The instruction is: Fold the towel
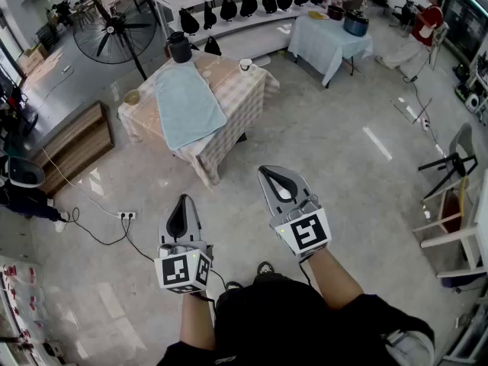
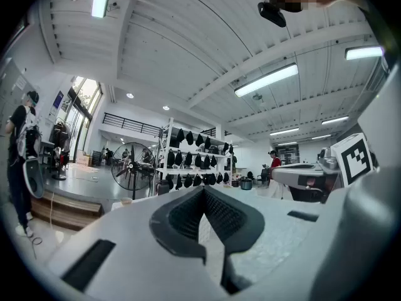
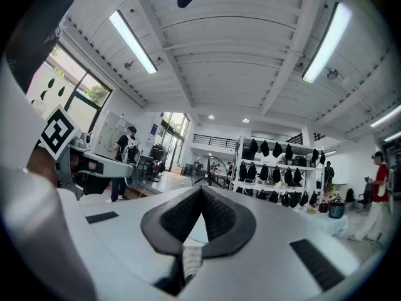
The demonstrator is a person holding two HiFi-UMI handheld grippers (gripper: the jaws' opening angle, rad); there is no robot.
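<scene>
A light blue towel [image 1: 187, 105] lies spread flat on a table with a checked cloth [image 1: 244, 90], several steps ahead of me in the head view. My left gripper [image 1: 181, 201] and right gripper [image 1: 268, 171] are held level over the floor, well short of the table. Both are shut with nothing between the jaws. In the left gripper view the left gripper's tips [image 2: 204, 189] meet, and the right gripper's marker cube [image 2: 352, 158] shows at the right. In the right gripper view the right gripper's tips [image 3: 202, 189] are also closed.
A black kettle [image 1: 179, 48], a white cup [image 1: 245, 65] and a small bowl [image 1: 132, 97] stand on the table's edges. A standing fan [image 1: 114, 25] is behind it, shelves [image 1: 229, 10] with black bags beyond. A cable and power strip [image 1: 126, 215] lie on the floor at left. A second table [image 1: 332, 40] stands far right.
</scene>
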